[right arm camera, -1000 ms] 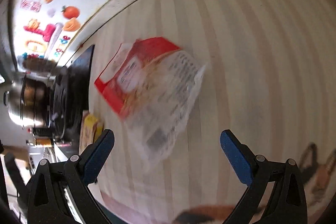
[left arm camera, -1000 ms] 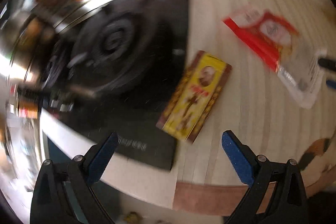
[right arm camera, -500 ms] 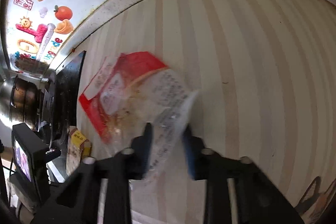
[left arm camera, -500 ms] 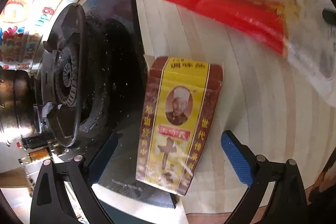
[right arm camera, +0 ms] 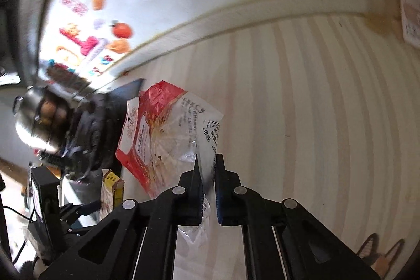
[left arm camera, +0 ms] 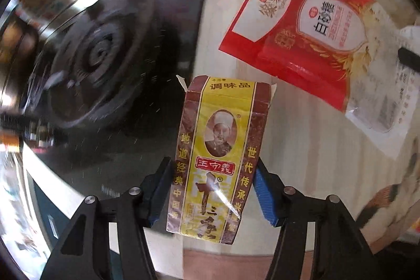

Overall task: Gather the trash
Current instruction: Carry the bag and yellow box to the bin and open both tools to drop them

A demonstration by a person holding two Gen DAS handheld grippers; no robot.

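My left gripper [left arm camera: 214, 190] is shut on a yellow and brown seasoning box [left arm camera: 220, 148], its blue pads pressing both long sides, and holds it above the counter. The box also shows in the right wrist view [right arm camera: 111, 188], low at the left. My right gripper [right arm camera: 208, 185] is shut on the clear end of a red and clear plastic food bag [right arm camera: 162, 133] and lifts it off the striped counter. In the left wrist view the same bag [left arm camera: 309, 36] hangs at the upper right.
A black gas stove with a burner [left arm camera: 105, 57] lies left of the box. A steel pot [right arm camera: 39, 117] stands on the stove. The striped counter [right arm camera: 315, 109] runs to a white wall with colourful stickers [right arm camera: 89, 41]. The counter's front edge [left arm camera: 223, 253] is just below the box.
My left gripper closed on the seasoning box and raised it. My right gripper, shut on the plastic bag half a second ago, has lifted it up off the counter.
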